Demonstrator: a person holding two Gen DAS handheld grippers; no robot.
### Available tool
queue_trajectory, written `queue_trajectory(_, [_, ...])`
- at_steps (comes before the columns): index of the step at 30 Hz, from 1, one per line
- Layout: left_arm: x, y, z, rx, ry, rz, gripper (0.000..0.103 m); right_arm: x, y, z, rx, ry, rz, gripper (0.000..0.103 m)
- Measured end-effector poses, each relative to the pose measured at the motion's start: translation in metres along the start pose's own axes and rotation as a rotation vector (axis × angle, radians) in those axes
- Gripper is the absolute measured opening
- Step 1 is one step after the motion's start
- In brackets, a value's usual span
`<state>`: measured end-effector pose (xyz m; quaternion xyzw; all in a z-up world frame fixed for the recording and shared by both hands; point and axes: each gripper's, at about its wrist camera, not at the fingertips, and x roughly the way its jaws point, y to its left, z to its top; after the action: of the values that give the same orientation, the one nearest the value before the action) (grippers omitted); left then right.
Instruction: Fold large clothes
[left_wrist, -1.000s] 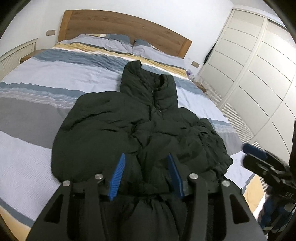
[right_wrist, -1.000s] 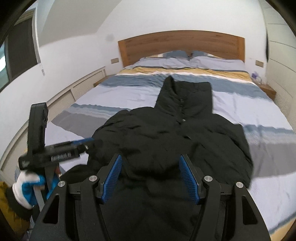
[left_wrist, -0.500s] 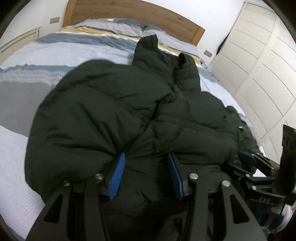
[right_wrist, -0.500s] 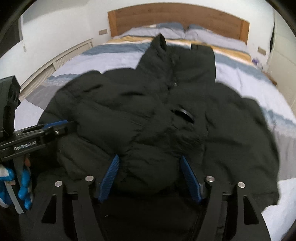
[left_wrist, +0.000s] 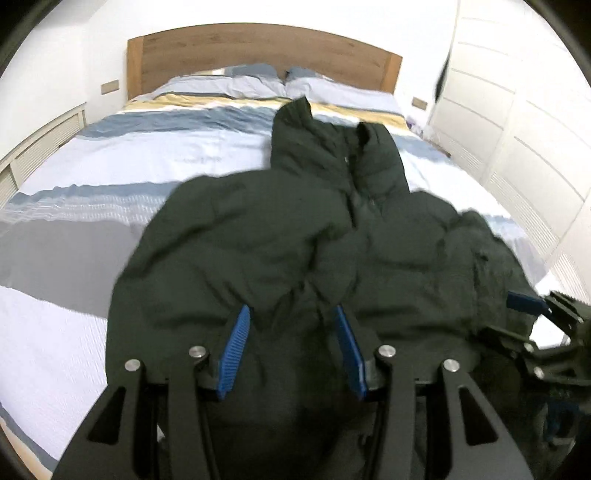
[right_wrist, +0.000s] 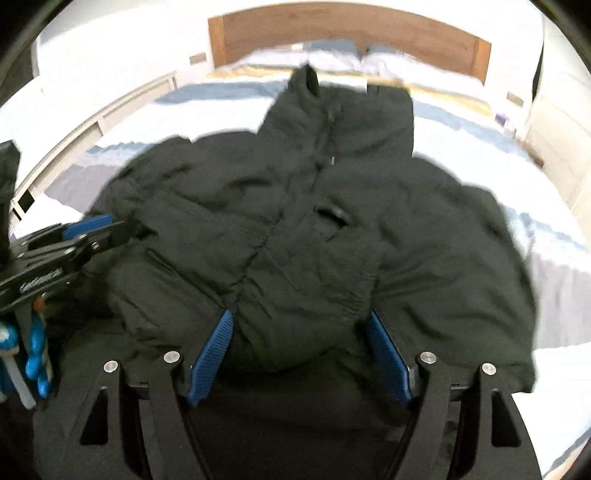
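**Striped bed with dark padded jacket laid flat, both grippers at its near hem**

Bedroom walls are white, and a curved wooden headboard (left_wrist: 258, 55) closes the far end of the bed (left_wrist: 110, 166). We see a duvet in broad bands of pale lilac, grey, slate blue and yellow, with a fine ribbed weave on the near side, and two pillows (left_wrist: 266, 83) against the headboard. Panelled white wardrobe doors (left_wrist: 517, 129) run along the right side in the left wrist view.

We find the jacket (left_wrist: 295, 240) lying on the bed, front side up, hood (left_wrist: 332, 147) pointing toward the headboard. Its fabric is dark green-black, quilted and puffy, with soft rounded creases. The front closure runs down the middle, and a small dark loop or tab (right_wrist: 334, 214) sits on the chest. Both sleeves are drawn in over the body, giving a bulky, rounded outline.

We read the left gripper (left_wrist: 291, 347) as partly open: its blue ribbed fingers (left_wrist: 234, 350) stand on either side of a fold of the near hem, but whether they pinch it we cannot tell. The right gripper (right_wrist: 299, 350) is set wider, its fingers (right_wrist: 210, 350) flanking a thick bulge of padding without visibly pressing it. Each gripper appears at the edge of the other's view, beside the jacket's side.
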<state>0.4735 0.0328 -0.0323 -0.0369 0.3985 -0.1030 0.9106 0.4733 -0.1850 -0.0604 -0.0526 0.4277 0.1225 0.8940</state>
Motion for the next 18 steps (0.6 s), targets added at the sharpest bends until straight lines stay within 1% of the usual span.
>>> queue_trajectory(3, [0.009,0.002,0.013,-0.025,-0.013,0.024,0.047,-0.008,0.014,0.016,-0.033,-0.050,0.018,0.073])
queue_trajectory(5, [0.022,0.006,0.013,-0.047,0.007,0.026,0.048,-0.003,0.023,0.021,-0.055,-0.061,0.035,0.073])
queue_trajectory(7, [0.039,0.010,0.002,-0.047,0.053,0.046,0.049,0.016,0.027,0.020,-0.060,-0.033,0.045,0.073])
queue_trajectory(9, [0.048,0.011,-0.008,-0.034,0.064,0.055,0.050,0.041,0.022,0.012,-0.043,0.026,0.045,0.073])
queue_trajectory(11, [0.049,0.010,-0.010,-0.024,0.070,0.050,0.050,0.052,0.011,0.002,-0.004,0.051,0.077,0.074])
queue_trajectory(13, [0.048,0.008,-0.011,-0.010,0.083,0.055,0.051,0.052,0.005,-0.001,0.012,0.055,0.090,0.074])
queue_trajectory(18, [0.021,-0.006,-0.023,0.028,0.059,0.107,0.051,0.039,-0.005,-0.007,0.031,0.076,0.054,0.074])
